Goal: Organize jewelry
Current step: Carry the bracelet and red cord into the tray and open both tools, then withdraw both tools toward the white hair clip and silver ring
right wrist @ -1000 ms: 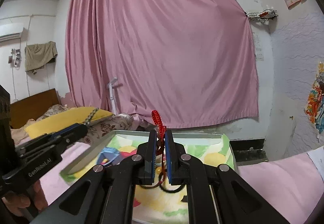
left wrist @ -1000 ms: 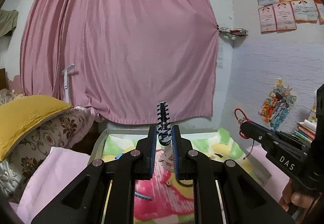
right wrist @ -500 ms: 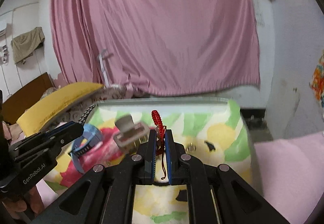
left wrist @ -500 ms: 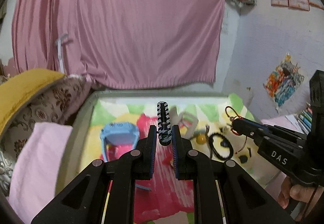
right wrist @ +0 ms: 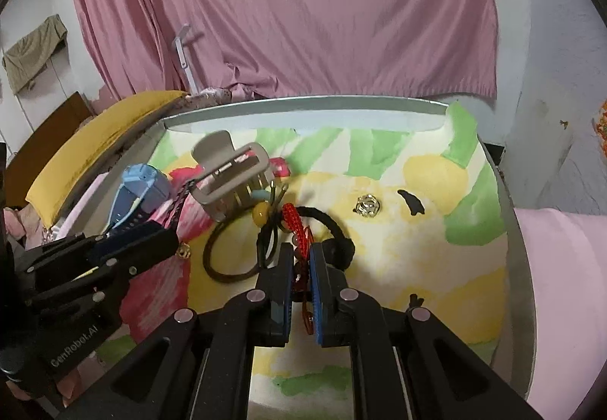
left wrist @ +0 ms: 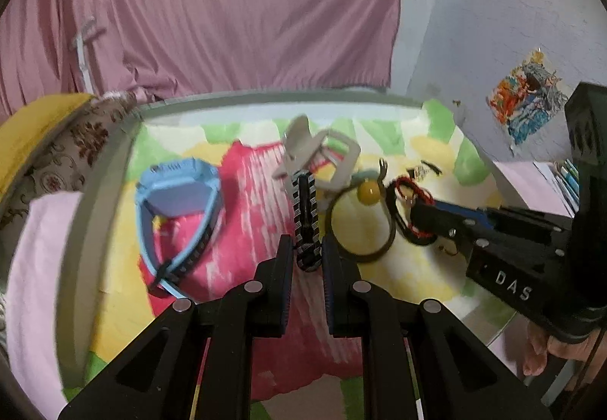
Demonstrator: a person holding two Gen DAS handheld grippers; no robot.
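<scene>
Currently, my left gripper [left wrist: 306, 249] clamped on a black-and-white striped band [left wrist: 305, 215], my right gripper [right wrist: 301, 260] clamped on a red braided cord [right wrist: 297, 226], both above the tray [right wrist: 512, 230] beside grey hair claw [right wrist: 231, 173], blue watch [left wrist: 178, 200].

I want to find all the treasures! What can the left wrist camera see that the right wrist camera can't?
Only the left wrist view shows the colourful picture on the wall and the striped black-and-white band head-on in the shut left gripper.

Only the right wrist view shows the small gold ball charm, the green cloth hanging on the wall, and the red braided cord pinched in the shut right gripper.

Both show the blue watch, grey hair claw, black hair tie with the yellow bead, the tray and the pink curtain.
</scene>
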